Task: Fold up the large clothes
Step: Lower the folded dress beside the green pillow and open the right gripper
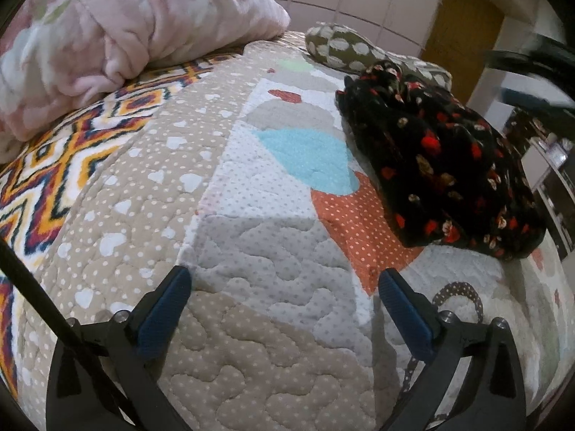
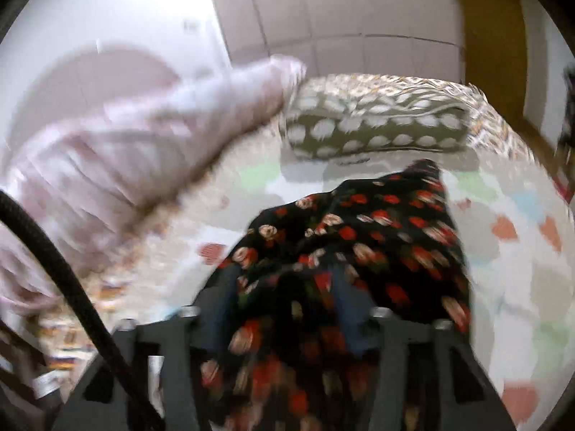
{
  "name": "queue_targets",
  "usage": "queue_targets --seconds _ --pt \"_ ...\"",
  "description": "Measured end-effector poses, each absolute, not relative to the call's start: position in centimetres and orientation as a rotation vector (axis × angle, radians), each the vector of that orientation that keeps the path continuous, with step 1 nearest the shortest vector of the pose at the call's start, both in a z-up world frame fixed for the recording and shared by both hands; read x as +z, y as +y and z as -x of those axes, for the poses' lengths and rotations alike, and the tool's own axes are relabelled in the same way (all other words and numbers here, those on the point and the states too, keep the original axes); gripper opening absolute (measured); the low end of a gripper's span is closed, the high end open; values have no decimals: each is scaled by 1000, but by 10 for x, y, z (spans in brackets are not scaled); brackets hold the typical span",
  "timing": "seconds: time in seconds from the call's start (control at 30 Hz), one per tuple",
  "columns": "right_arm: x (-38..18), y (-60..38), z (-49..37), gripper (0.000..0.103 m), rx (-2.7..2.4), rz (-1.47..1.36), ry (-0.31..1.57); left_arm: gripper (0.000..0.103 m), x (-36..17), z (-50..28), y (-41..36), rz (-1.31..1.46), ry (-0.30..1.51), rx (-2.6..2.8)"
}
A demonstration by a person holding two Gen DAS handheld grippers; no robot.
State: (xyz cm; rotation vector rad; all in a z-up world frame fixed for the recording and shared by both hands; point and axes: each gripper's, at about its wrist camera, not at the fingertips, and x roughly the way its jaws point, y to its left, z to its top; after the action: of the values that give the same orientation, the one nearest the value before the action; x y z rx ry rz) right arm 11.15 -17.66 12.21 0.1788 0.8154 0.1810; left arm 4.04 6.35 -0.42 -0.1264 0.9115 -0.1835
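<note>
Partly blurred, floral garment (image 2: 359,237) hiding right gripper (image 2: 284,287)

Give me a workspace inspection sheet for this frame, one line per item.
Surface: quilted patchwork bedspread, hearts and dots.
Job's things: black floral garment, bunched on the bed's right side.
Clutter: pink blanket heaped at the far left; polka-dot pillow at the far end.
Grippers: left gripper open, empty, over the quilt; right gripper with floral fabric between its fingers, view blurred.
Cables: black cable crossing the right view.
Surroundings: tiled wall, wooden door.
</note>
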Motion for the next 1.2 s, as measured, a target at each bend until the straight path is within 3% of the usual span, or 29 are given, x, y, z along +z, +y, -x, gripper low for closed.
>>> queue_targets --seconds 0.2,0.53,0.57,0.63,0.67,0.83,0.97,1.03,1.17,1.2 --pt "129 -232 2 71 79 -158 786 103 -8 -52 38 -72 1013 -143" --pt "96 -257 74 70 7 -166 804 103 60 12 44 144 865 -45" --pt "96 -251 69 65 27 -159 801 103 66 19 43 146 845 -38" --pt "98 -239 56 17 118 -158 777 103 81 32 40 150 803 -28" --pt "96 -237 50 15 140 -173 778 103 87 38 39 153 788 -26" --pt "59 -246 -6 14 74 -237 888 103 101 56 35 136 767 -19" --pt "57 -252 3 14 13 -220 919 103 104 70 38 152 746 -4" --pt "68 -253 18 28 -22 -209 908 103 103 73 36 170 747 -9" --pt "82 -252 56 39 -14 -205 877 103 98 84 22 169 759 -26" --pt "85 -250 68 49 -20 -197 864 103 97 86 18 166 765 -30"
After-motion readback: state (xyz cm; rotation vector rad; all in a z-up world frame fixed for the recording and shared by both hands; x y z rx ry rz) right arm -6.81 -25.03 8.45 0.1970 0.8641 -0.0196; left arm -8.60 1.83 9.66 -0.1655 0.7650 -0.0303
